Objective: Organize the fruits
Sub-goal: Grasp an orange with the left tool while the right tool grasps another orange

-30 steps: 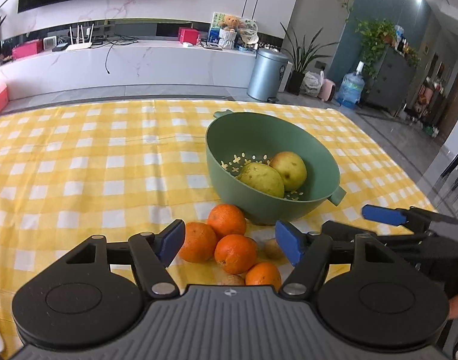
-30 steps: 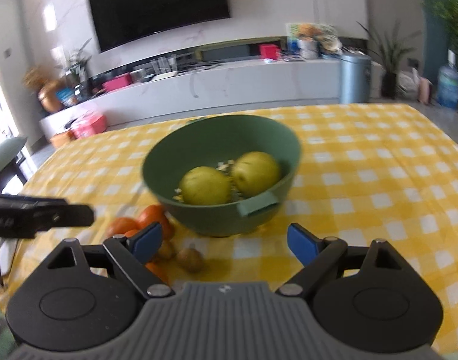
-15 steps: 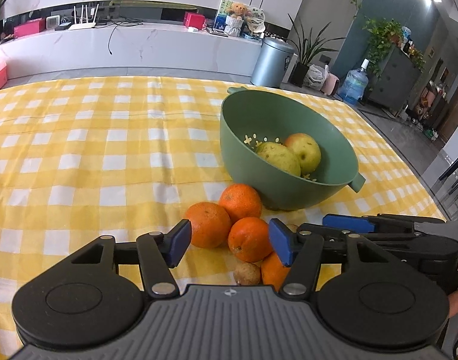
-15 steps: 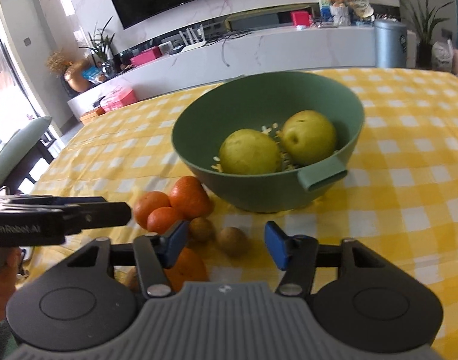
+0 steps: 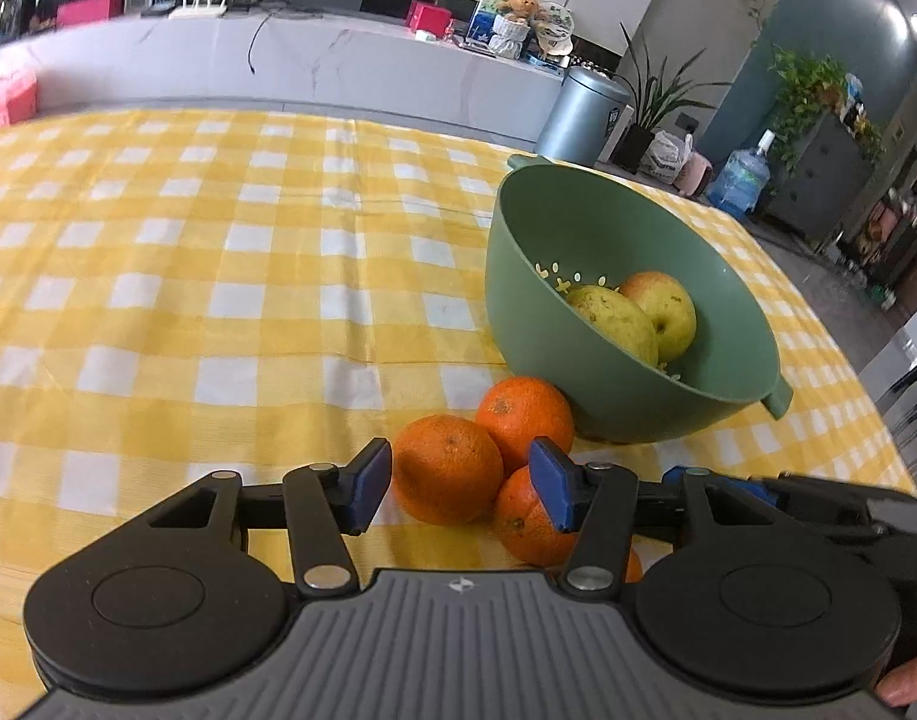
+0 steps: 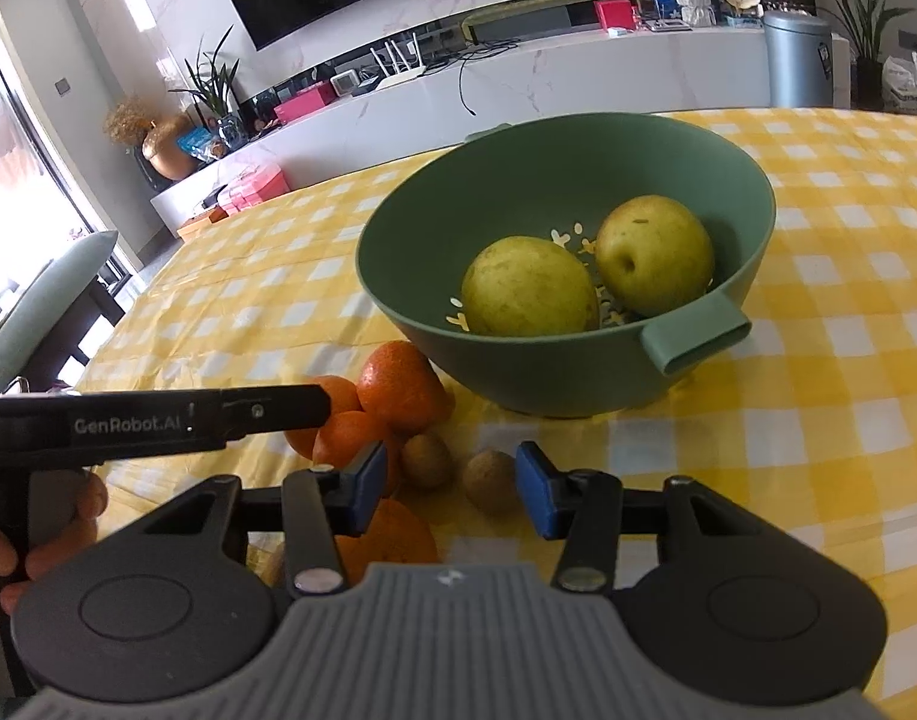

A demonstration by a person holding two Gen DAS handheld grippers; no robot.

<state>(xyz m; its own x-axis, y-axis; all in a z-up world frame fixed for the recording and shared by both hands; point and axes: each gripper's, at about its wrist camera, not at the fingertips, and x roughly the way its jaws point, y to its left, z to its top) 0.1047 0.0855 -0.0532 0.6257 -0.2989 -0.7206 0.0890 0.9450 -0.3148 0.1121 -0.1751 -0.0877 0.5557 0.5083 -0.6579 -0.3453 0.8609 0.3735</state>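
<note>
Three oranges lie in a cluster on the yellow checked cloth beside a green colander bowl (image 5: 548, 252) that holds two yellow-green fruits (image 5: 659, 312). My left gripper (image 5: 461, 489) hangs low over the cluster, its jaws closing, with the front-left orange (image 5: 446, 477) between the blue pads; the right pad is clear of it. My right gripper (image 6: 450, 486) is closing too, around two small brown kiwis (image 6: 488, 480) that no pad presses. A fourth orange (image 6: 392, 534) lies under its left finger. The bowl (image 6: 518, 192) stands just beyond.
The left tool's black finger (image 6: 266, 411) crosses the right wrist view over the oranges, with a hand (image 6: 56, 516) holding it. The table edge drops off to the right of the bowl. A white counter, a bin (image 5: 584, 114) and plants stand behind the table.
Both grippers have sunk and moved in on the fruit pile, and both pairs of jaws have narrowed. The fruit and the bowl have stayed put.
</note>
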